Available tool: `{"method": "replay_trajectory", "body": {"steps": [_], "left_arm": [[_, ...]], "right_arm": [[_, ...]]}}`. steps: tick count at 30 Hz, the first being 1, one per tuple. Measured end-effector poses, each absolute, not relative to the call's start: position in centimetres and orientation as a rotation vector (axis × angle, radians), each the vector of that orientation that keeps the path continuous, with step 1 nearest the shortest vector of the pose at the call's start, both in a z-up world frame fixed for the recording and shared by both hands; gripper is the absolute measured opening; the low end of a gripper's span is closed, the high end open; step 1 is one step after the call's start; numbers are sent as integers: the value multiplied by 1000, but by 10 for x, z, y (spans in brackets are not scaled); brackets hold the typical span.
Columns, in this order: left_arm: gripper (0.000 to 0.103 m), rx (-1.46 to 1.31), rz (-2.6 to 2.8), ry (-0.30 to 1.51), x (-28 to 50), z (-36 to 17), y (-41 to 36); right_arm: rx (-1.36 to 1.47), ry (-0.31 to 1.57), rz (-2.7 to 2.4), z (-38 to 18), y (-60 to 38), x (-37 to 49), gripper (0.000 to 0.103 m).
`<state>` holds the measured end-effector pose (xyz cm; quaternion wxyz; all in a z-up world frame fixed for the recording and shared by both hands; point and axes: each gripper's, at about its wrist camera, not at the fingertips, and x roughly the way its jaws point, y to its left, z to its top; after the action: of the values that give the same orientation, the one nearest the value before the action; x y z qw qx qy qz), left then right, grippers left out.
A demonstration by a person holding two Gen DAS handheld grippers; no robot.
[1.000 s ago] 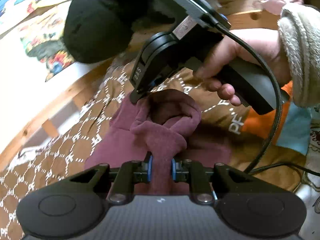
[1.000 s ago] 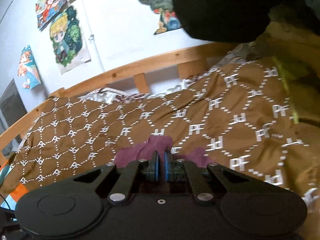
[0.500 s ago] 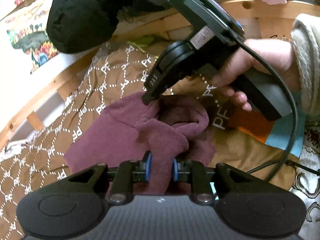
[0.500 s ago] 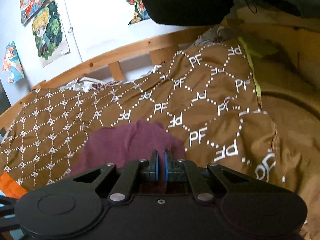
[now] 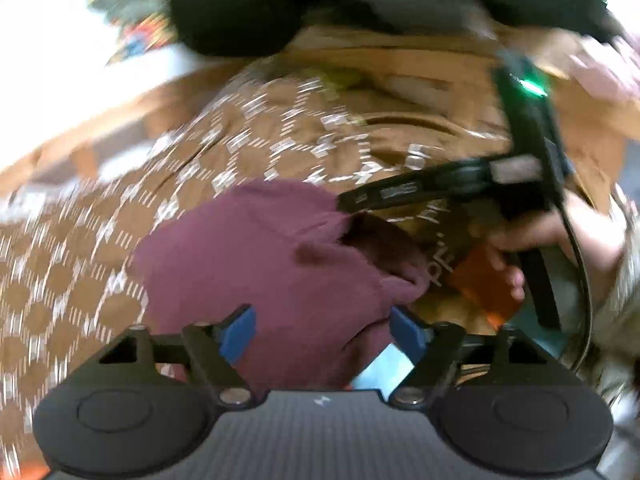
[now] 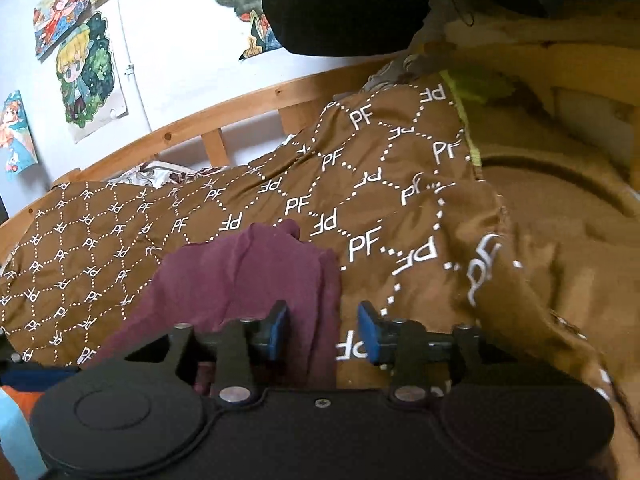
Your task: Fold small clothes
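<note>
Garment status first: I see a small maroon garment (image 5: 256,256) lying rumpled on the brown patterned quilt (image 5: 72,256), at the centre of the left wrist view and at lower centre-left of the right wrist view (image 6: 240,276).

My left gripper (image 5: 322,330) has just been opening; its blue pads (image 5: 237,334) now stand wide apart. The maroon cloth lies between them, but I see neither pad pressing on it. This frame is badly blurred, so finer contact I cannot judge.

My right gripper (image 6: 323,332) has likewise just been opening. Its pads (image 6: 276,334) stand apart at a moderate gap, with the garment's right edge between them and quilt showing in the rest of the gap. No pad bears on the fabric.

In the left wrist view the right gripper (image 5: 348,200) enters from the right of the frame, its tip just at the garment's upper right edge, with the hand (image 5: 532,240) around its handle and a green light showing above.

At upper left of the right wrist view, cartoon posters (image 6: 90,76) hang on the wall above a wooden rail (image 6: 208,124). A black bulky item (image 6: 344,4) fills the top centre.
</note>
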<state>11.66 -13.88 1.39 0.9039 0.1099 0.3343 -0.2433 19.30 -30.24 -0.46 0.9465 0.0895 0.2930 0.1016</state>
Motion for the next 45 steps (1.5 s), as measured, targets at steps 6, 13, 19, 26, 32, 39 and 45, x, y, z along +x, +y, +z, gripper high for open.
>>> {"method": "replay_trajectory", "body": {"steps": [6,13,19,26,32,39,45], "left_arm": [[99,47,-324,774,129,29,-96],[102,-130,-158,905,149,16,-61],[102,-191,-69,949,154,10,-46],[102,-169,-59,973,152,4,-45],[102,-189,-76,986,149,-1,-44],[102,-185,-62,1013,147,-11,-47],[103,-192,-54,1031,145,-20,-46]], "right_arm": [[290,530,192,16,-306,194,82],[254,547,222,18,-290,187,98],[188,630,252,8,-277,179,102],[-11,698,236,-5,-253,164,102],[40,737,215,-16,-261,146,102],[82,737,202,-18,-267,137,102],[181,592,242,-5,-276,132,102]]}}
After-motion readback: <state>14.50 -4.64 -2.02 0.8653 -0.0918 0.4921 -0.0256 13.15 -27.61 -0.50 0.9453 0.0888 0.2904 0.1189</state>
